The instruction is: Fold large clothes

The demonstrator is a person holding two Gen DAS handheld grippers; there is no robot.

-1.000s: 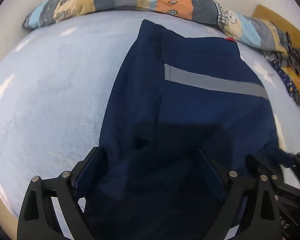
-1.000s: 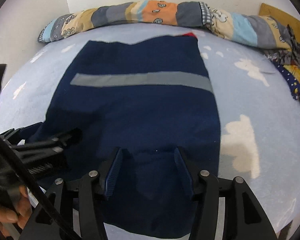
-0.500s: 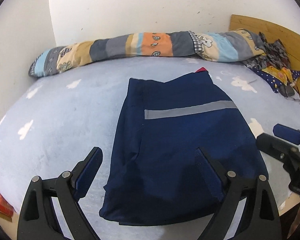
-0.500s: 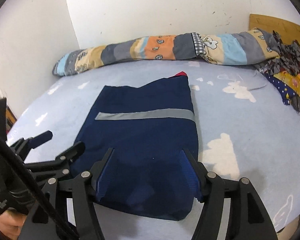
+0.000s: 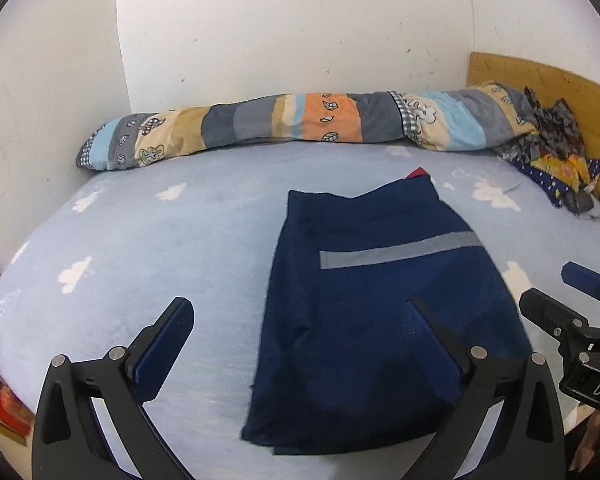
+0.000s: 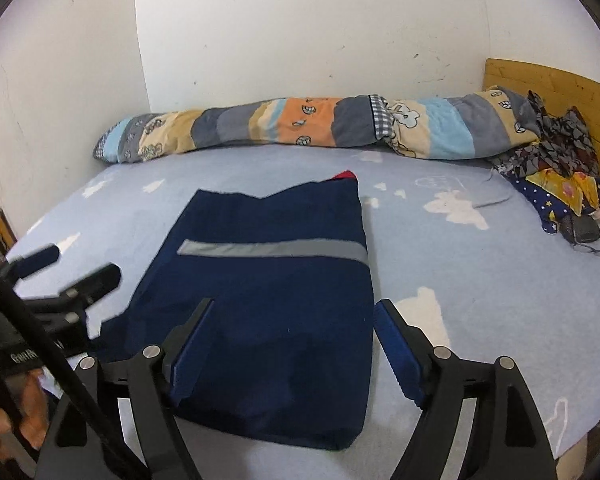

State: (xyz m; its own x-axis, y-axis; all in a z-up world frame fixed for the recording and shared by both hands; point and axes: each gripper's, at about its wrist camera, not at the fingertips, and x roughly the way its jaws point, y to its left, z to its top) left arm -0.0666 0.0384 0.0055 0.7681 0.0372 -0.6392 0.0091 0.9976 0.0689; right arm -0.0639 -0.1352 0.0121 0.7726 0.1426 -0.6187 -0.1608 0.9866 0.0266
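Observation:
A navy garment with a grey reflective stripe lies folded flat on the light blue bed; it also shows in the right wrist view. My left gripper is open and empty, held above the garment's near left edge. My right gripper is open and empty above the garment's near right part. Each gripper shows at the edge of the other's view: the right gripper and the left gripper. Neither touches the cloth.
A long patchwork bolster lies along the back wall. A heap of patterned clothes sits at the right by the wooden headboard. A dark object and glasses lie near it. White walls bound the bed behind and left.
Both grippers have let go of the garment and pulled back and up from it. The garment now lies folded flat, and more of the bed and wall is in view.

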